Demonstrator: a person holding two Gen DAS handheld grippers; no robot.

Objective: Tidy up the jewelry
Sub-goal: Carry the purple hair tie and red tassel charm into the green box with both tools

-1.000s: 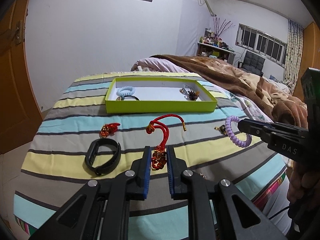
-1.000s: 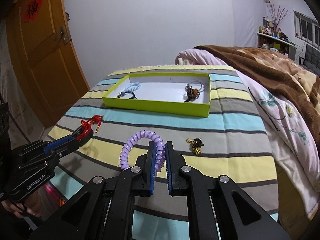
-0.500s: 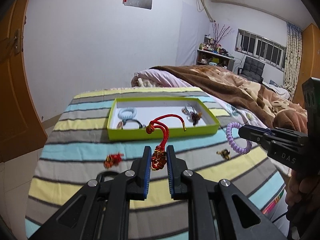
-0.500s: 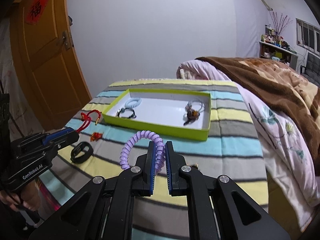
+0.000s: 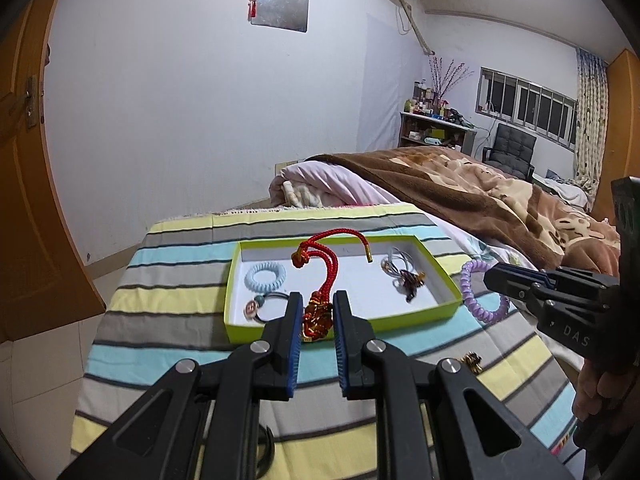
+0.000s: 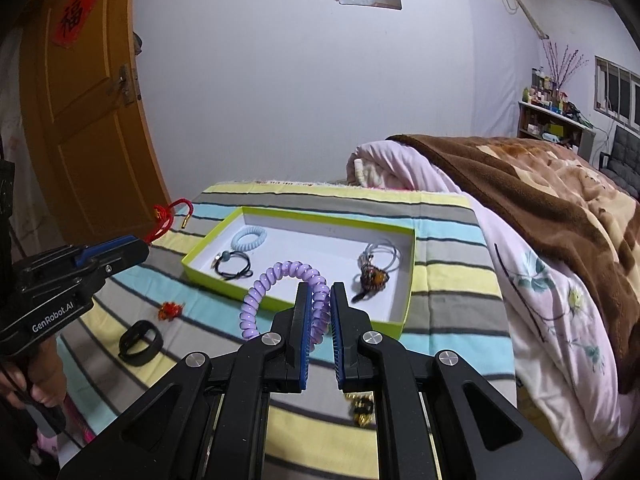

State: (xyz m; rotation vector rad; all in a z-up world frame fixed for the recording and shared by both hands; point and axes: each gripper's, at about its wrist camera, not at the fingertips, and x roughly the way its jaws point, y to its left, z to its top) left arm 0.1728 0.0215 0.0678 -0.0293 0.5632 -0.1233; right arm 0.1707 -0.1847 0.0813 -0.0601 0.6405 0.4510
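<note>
The green tray [image 5: 340, 326] held a pale blue coil band [image 5: 265, 277] at its far left, a black hair tie [image 6: 233, 267] with a bead nearer me, and a tangle of white loops with a brown charm [image 6: 374, 274] at its right end. My left tongs [image 5: 316, 316] were clamped on the gold-and-red knot of a red cord charm [image 5: 320, 268], its loop standing up over the tray's near edge. My right tongs [image 6: 319, 308] gripped a purple coil bracelet [image 6: 276, 284], held just off the tray's right end. Left of the tray on the striped cloth [image 6: 452, 276] lay a small red charm [image 6: 170, 311] and a black band [image 6: 141, 338]; a gold trinket [image 5: 472, 361] lay nearer me. Beyond the tray were a brown blanket [image 5: 460, 188] and white wall.
</note>
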